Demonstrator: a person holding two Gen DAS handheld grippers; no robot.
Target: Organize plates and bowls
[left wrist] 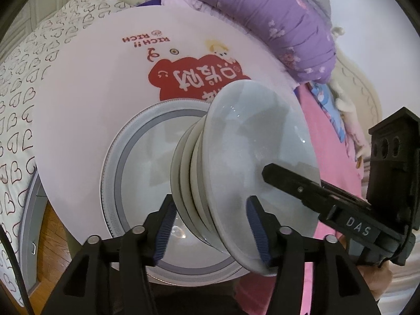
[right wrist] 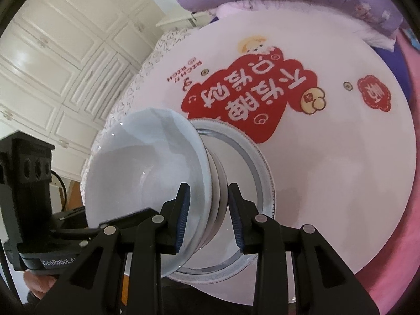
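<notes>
A stack of pale blue-white bowls [left wrist: 252, 157] stands on a white plate with a grey patterned rim [left wrist: 136, 173], on a round white table with a red print [left wrist: 105, 78]. My left gripper [left wrist: 212, 231] has its jaws on either side of the stack's rim, one pad inside the top bowl, one outside. My right gripper [right wrist: 207, 218] straddles the opposite side of the stack [right wrist: 157, 162] the same way; the plate [right wrist: 260, 168] lies under it. Each gripper shows in the other's view. I cannot tell whether the pads press the bowls.
A purple floral quilt [left wrist: 275, 18] and pink bedding [left wrist: 333, 162] lie behind the table. A heart-print sheet [left wrist: 21, 92] lies to the left. White cupboard doors [right wrist: 52, 52] stand at the back in the right wrist view.
</notes>
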